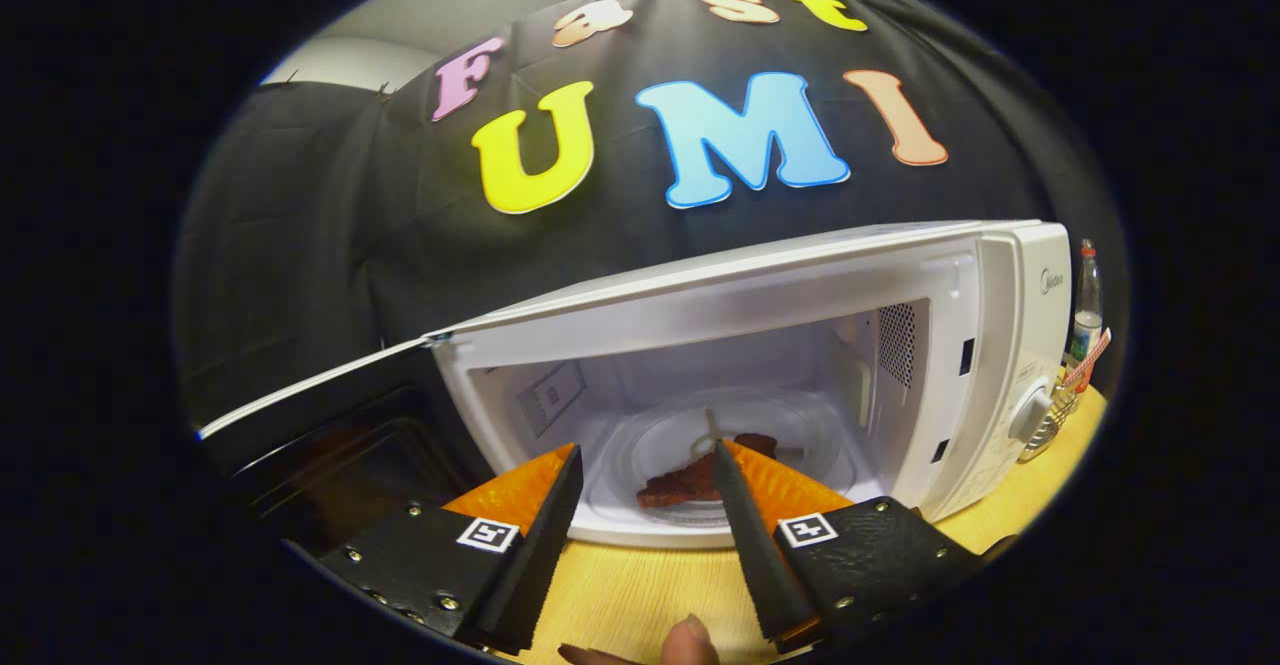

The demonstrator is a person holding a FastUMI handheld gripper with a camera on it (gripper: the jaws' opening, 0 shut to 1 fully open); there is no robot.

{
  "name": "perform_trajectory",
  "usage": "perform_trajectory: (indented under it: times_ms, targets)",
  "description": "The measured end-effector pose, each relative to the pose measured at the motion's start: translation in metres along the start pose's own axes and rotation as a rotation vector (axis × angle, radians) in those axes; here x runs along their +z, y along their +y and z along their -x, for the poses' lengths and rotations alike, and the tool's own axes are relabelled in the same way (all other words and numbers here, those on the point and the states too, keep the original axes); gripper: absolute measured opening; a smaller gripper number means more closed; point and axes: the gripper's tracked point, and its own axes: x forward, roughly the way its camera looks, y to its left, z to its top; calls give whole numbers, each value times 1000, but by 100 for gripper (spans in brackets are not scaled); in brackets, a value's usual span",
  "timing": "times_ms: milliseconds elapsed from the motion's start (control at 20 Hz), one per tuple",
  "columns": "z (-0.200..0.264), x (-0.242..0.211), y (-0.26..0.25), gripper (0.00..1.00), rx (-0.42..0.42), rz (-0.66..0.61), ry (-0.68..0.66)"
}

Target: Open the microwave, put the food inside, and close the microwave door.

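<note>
A white microwave [990,345] stands on the wooden table [640,595] with its door [330,425] swung wide open to the left. Inside, on the glass turntable [660,445], lies a dark reddish-brown piece of food [680,483] on a thin stick. My gripper [645,460] hangs just in front of the microwave's mouth, open, with nothing between its fingers. The food lies just beyond the fingertips, close to the right finger [745,525].
A control knob [1030,415] sits on the microwave's right panel. To the right of the microwave stand a wire basket [1055,420] and a bottle [1087,305]. A person's fingertip [690,643] shows below the fingers, over the table.
</note>
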Motion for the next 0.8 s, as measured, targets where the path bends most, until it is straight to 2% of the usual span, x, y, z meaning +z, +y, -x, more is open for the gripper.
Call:
perform_trajectory:
  times_ms: [100, 200, 350, 600, 700, 800]
  targets:
    - [33, 4, 16, 89, 55, 45, 15]
    - [67, 12, 37, 88, 131, 60, 10]
    - [124, 30, 91, 88, 298, 35, -22]
    - [225, 70, 178, 88, 515, 106, -227]
    - [245, 59, 215, 88, 605, 118, -187]
    - [264, 38, 247, 88, 674, 186, -160]
